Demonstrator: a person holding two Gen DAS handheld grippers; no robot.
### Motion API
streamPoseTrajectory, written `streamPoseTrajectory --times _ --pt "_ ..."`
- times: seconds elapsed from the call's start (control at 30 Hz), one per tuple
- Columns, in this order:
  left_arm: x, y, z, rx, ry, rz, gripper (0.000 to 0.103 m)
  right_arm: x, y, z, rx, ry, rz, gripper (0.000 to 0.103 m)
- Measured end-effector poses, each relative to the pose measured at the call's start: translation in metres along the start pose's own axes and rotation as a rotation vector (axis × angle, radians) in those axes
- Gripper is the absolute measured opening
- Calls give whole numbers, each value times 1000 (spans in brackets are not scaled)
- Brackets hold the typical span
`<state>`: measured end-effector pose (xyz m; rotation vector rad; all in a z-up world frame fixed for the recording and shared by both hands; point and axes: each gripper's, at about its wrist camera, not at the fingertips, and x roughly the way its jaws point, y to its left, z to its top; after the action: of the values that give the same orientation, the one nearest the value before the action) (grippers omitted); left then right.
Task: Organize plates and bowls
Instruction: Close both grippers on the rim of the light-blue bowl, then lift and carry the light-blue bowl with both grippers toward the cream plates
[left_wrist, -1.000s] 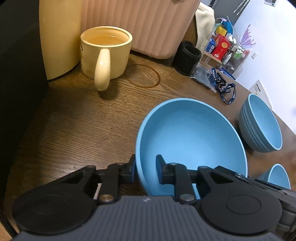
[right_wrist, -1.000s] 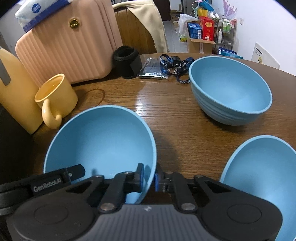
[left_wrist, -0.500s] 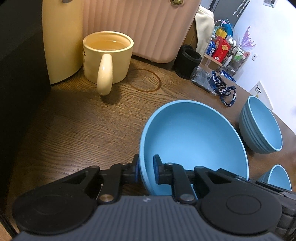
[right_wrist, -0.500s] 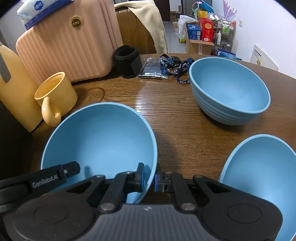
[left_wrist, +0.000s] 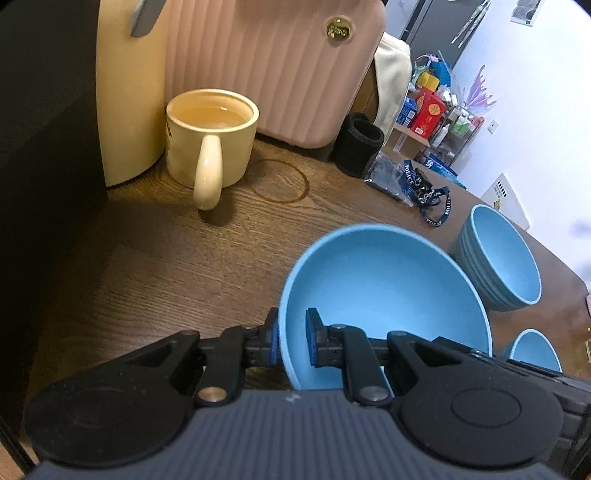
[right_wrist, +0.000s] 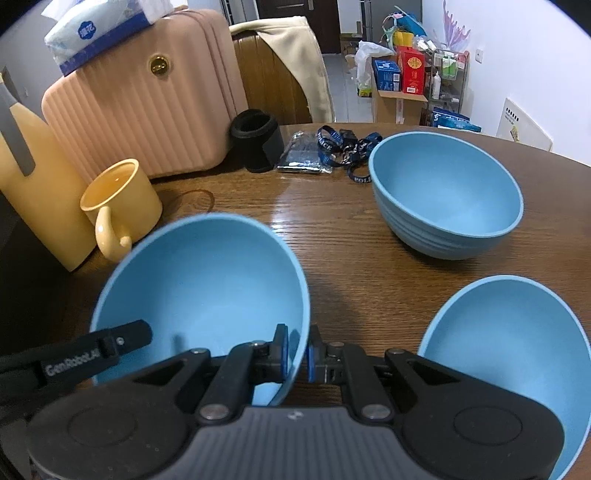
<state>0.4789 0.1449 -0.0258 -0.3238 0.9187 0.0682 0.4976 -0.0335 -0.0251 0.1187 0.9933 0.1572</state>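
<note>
Both hand-held grippers pinch one wide sky-blue matte bowl (right_wrist: 199, 284) at the lower centre of the frame: the left gripper (left_wrist: 291, 338) is clamped on its left rim and the right gripper (right_wrist: 296, 354) on its right rim, each with one pad inside and one outside. It looks like light, stiff plastic with a thin, smooth wall, so the rim is the good place to hold, though it may slip. A stack of similar ribbed blue bowls (right_wrist: 447, 201) stands at the upper right on the brown wooden table (right_wrist: 351, 251).
</note>
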Motion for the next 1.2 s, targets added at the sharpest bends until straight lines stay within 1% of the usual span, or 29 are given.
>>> streamPoseTrajectory --times 0.2,0.33,0.6,0.93,1.2 --pt "-13 -2 -5 23 -24 -5 12 -9 -3 -2 4 -9 12 9" --pt "-25 1 -8 25 -42 -21 9 -20 -2 -3 -2 -16 17 9" --pt "-54 -2 -18 36 -70 -25 9 -54 0 -9 -9 -53 27 9" --pt "-108 -13 -35 57 -118 -21 9 -99 -5 -27 0 -89 55 9" --pt "-148 -31 -56 80 -152 -22 9 -143 -20 -45 13 -130 69 9"
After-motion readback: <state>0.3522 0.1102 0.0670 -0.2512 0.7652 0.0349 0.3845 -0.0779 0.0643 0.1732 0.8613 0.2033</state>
